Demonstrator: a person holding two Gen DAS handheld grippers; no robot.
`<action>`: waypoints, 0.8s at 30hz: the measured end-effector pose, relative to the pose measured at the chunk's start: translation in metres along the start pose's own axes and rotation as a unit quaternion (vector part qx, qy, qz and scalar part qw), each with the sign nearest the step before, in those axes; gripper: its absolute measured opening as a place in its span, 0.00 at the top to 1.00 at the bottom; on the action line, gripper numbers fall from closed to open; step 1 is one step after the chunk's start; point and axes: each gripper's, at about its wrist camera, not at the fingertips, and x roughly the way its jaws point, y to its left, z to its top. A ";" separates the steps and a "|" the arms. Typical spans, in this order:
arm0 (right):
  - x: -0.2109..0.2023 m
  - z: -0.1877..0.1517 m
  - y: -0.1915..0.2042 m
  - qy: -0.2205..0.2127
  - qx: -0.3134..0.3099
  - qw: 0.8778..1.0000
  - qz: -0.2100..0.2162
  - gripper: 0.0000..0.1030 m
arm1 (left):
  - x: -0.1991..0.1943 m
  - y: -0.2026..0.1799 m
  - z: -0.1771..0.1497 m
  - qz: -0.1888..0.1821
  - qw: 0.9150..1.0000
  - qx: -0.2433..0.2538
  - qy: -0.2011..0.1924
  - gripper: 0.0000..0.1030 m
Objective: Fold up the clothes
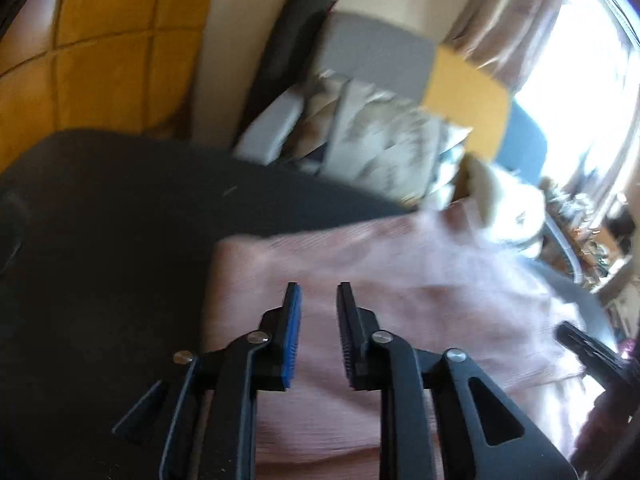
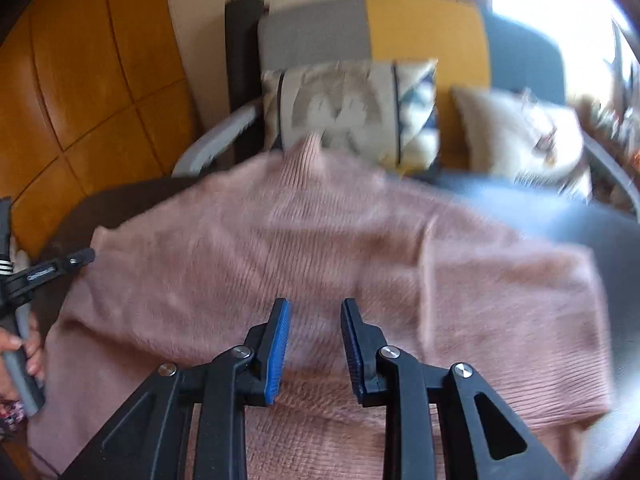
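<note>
the pink sweater [image 2: 304, 240] lies spread on a dark counter [image 1: 100, 220], its ribbed knit partly folded, with a layer doubled over toward the right edge in the right wrist view. its far tip reaches the counter's back edge, just in front of a patterned cushion [image 2: 352, 108].

the left tongs [image 1: 318, 292] hover over the sweater near its left edge, jaws a narrow gap apart with nothing between them; the blue pad [image 1: 294, 336] on the left finger is bare. in the right wrist view the same tool shows at the counter's left edge beside the sweater, with a hand [image 2: 22, 352] on its grey handle.

the right tongs [image 2: 316, 306] hang above the middle of the sweater, jaws also narrowly apart and empty, clear of the cloth. their tip shows at the right edge of the left wrist view, over the sweater's right side.

behind the counter stands a sofa [image 2: 320, 28] with grey, yellow and blue panels, a white cushion [image 2: 516, 128] toward the right. a tan padded panel [image 2: 80, 60] fills the left. both views are blurred.
</note>
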 end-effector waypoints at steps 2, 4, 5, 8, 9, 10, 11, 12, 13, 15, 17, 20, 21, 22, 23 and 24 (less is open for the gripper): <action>-0.003 0.008 -0.002 -0.013 0.014 1.000 0.002 0.75 | 0.002 -0.019 0.005 0.002 1.000 0.020 -0.008 0.63; 0.005 0.014 -0.006 -0.003 0.025 1.000 -0.004 0.75 | 0.020 -0.030 0.005 0.016 0.999 0.033 0.015 0.63; 0.011 0.016 -0.008 0.007 0.028 1.000 -0.007 0.75 | 0.030 -0.033 0.003 0.023 0.999 0.039 0.028 0.63; 0.035 0.017 -0.014 0.042 0.019 0.999 -0.013 0.75 | 0.050 -0.028 -0.005 0.038 0.997 0.046 0.054 0.61; 0.041 0.016 -0.016 0.050 0.016 0.999 -0.014 0.75 | 0.050 -0.022 -0.005 0.019 0.998 0.034 0.050 0.54; 0.042 0.014 -0.021 0.046 0.013 0.999 -0.010 0.75 | 0.050 -0.018 -0.006 0.003 0.999 0.025 0.048 0.48; 0.042 0.012 -0.026 0.042 0.009 0.999 -0.006 0.75 | 0.049 -0.014 -0.007 -0.014 0.999 0.016 0.046 0.48; 0.042 0.009 -0.031 0.036 0.008 0.999 -0.003 0.75 | 0.049 -0.009 -0.008 -0.030 0.999 0.006 0.044 0.48; 0.040 0.006 -0.038 0.029 0.015 0.999 -0.001 0.75 | 0.050 -0.007 -0.009 -0.035 0.999 0.001 0.042 0.48; 0.038 -0.001 -0.052 0.022 0.052 0.998 0.022 0.74 | 0.052 -0.005 -0.013 -0.040 0.999 -0.003 0.037 0.48; 0.039 0.002 -0.059 0.032 0.074 0.996 0.044 0.74 | 0.053 -0.008 -0.017 -0.034 0.999 0.003 0.033 0.48; 0.039 0.025 -0.059 0.046 0.073 0.994 0.063 0.73 | 0.053 -0.009 -0.021 -0.032 0.999 0.006 0.025 0.47; 0.036 0.037 -0.058 0.030 0.068 0.995 0.070 0.72 | 0.053 -0.009 -0.021 -0.032 0.999 0.006 0.024 0.46; 0.035 0.049 -0.057 0.015 0.064 0.995 0.077 0.72 | 0.054 -0.008 -0.021 -0.033 0.999 0.005 0.023 0.46; 0.039 0.061 -0.055 0.009 0.060 0.995 0.079 0.72 | 0.055 -0.008 -0.020 -0.034 0.999 0.004 0.021 0.46; 0.047 0.074 -0.059 0.014 0.058 0.995 0.079 0.71 | 0.056 -0.008 -0.020 -0.035 0.999 0.003 0.020 0.46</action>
